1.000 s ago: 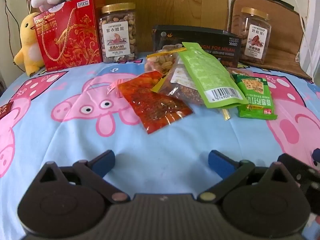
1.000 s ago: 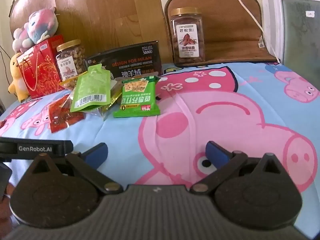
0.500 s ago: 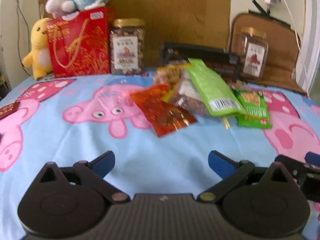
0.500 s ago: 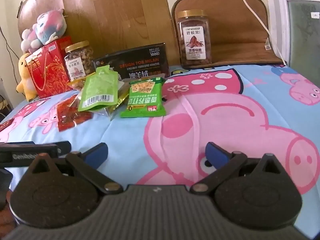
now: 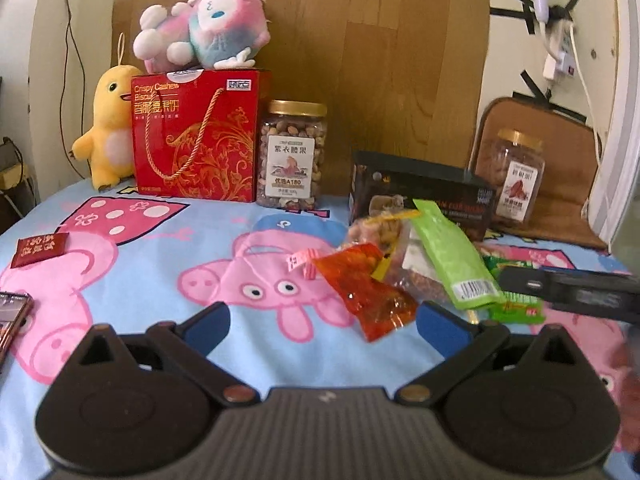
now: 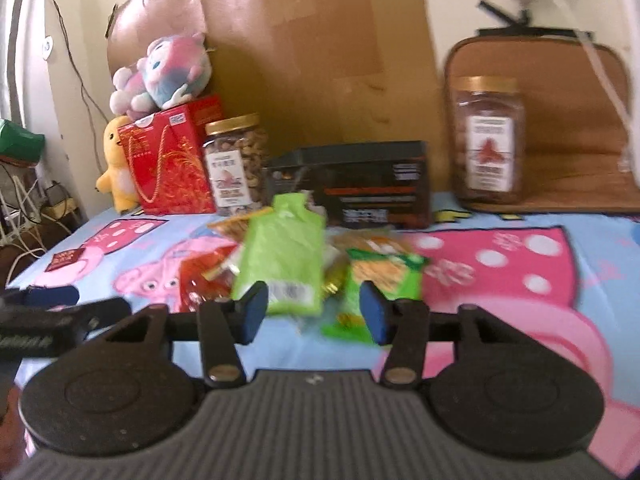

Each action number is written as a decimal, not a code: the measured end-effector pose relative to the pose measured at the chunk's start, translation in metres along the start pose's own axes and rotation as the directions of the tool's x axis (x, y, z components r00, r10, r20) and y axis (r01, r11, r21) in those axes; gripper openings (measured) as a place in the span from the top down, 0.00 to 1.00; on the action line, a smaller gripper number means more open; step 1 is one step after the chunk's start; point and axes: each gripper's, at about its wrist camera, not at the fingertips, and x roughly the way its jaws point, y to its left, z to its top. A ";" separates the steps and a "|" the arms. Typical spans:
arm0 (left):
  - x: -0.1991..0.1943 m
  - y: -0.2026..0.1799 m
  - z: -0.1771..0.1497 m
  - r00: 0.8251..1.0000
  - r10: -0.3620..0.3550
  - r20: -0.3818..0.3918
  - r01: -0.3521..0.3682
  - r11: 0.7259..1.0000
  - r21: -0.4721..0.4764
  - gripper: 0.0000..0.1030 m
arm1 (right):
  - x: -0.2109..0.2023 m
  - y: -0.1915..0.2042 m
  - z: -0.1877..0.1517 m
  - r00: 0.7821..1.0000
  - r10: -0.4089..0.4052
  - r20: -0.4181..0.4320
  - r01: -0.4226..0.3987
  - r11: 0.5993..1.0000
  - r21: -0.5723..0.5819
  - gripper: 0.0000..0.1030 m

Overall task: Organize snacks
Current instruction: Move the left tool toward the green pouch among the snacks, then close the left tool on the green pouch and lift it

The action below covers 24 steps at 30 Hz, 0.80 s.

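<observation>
Left gripper [image 5: 323,322]: blue-tipped fingers spread wide, gripping nothing, above the blue pig-print cloth [image 5: 160,280].
Right gripper [image 6: 313,312]: fingers partly drawn in with a gap between them, nothing gripped, just before the pile.
Snack pile: lime-green pouch [image 6: 285,262] lying over an orange-red translucent packet [image 5: 366,290] and a green cracker packet [image 6: 380,280].
Back row: red gift box [image 5: 196,140], gold-lidded nut jar [image 5: 292,156], black carton [image 6: 352,184].
</observation>
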 end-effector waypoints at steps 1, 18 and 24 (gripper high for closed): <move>-0.002 0.002 0.000 1.000 0.000 -0.001 0.000 1.000 -0.006 0.00 | 0.009 0.005 0.004 1.000 0.008 -0.009 -0.008 1.000 -0.013 0.28; 0.039 0.005 0.018 0.945 -0.290 -0.150 0.274 0.955 -0.117 0.17 | -0.015 0.018 -0.028 0.988 0.098 -0.116 -0.104 0.993 -0.047 0.90; 0.068 -0.009 0.030 0.910 -0.380 -0.165 0.363 0.924 -0.121 0.21 | -0.019 -0.002 -0.035 0.990 0.082 -0.114 -0.077 0.996 0.045 0.66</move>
